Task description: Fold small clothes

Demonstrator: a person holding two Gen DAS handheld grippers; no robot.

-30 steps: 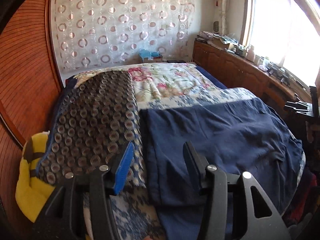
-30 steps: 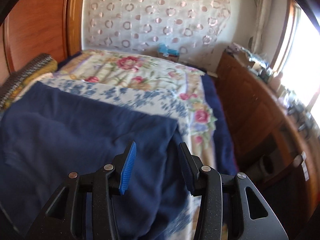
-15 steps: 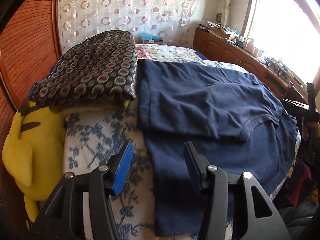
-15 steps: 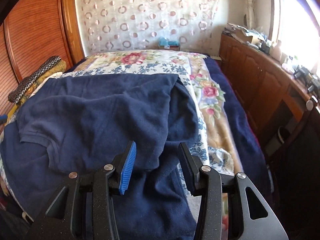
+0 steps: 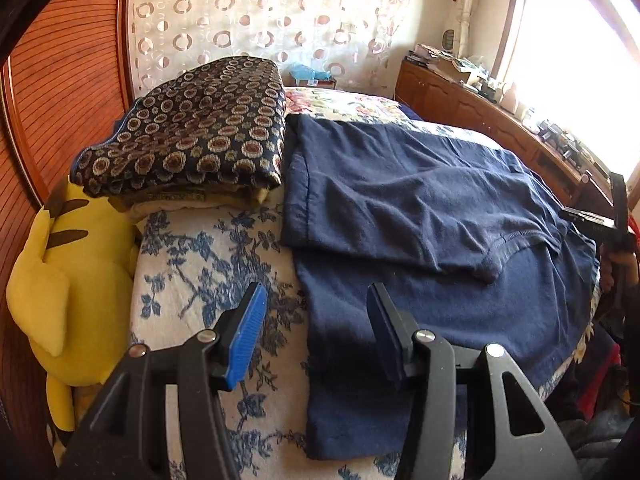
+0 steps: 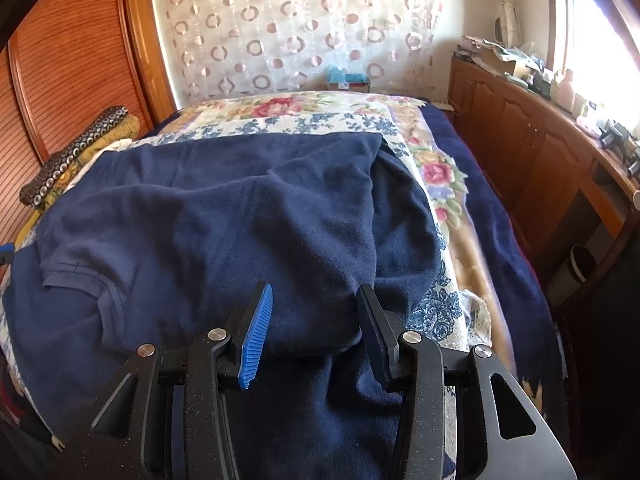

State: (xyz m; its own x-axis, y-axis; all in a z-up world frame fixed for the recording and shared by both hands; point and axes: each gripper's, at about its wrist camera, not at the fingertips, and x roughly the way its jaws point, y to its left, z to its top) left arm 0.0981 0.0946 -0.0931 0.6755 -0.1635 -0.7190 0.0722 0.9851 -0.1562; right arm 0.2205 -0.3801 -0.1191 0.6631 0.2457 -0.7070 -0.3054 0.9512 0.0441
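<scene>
My left gripper [image 5: 316, 332] and right gripper [image 6: 316, 328] both hang with jaws spread wide, grasping nothing, above the navy T-shirt [image 5: 420, 216], which lies on the floral bedspread [image 5: 208, 280] with its far half already folded toward me. In the left view the folded hem edge sits at 1 o'clock and the patterned blanket [image 5: 192, 140] at 11 o'clock. In my judgement the next fold needs both near corners pinched level and carried evenly, keeping the rumpled sleeve at 12 o'clock in the right view flat.
</scene>
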